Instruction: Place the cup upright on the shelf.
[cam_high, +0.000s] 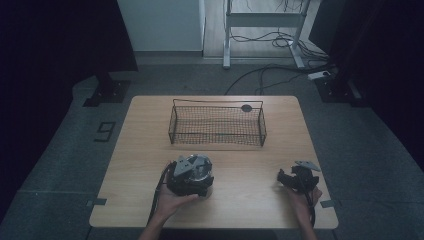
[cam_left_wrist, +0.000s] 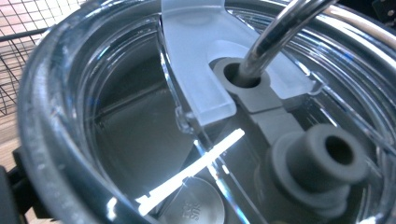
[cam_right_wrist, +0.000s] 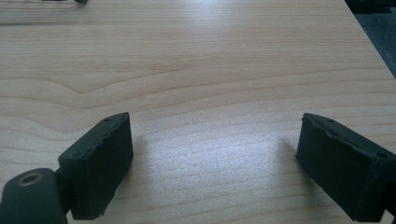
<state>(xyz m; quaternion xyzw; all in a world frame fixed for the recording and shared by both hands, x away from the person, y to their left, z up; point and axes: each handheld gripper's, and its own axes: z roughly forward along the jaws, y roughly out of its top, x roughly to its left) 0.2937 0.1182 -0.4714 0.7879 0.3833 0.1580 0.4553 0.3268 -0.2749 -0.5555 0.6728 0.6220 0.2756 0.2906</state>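
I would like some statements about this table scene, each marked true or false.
1. The black wire mesh basket holds a cup. False: nothing lies inside it.
2. The right claw is open over bare wood. True.
3. The left claw is at the clear plastic tumbler lid with a metal straw. True.
4. The basket stands at the near edge of the light wooden table. False: it stands toward the far edge.
5. The right claw holds the straw. False: there is nothing between its jaws.
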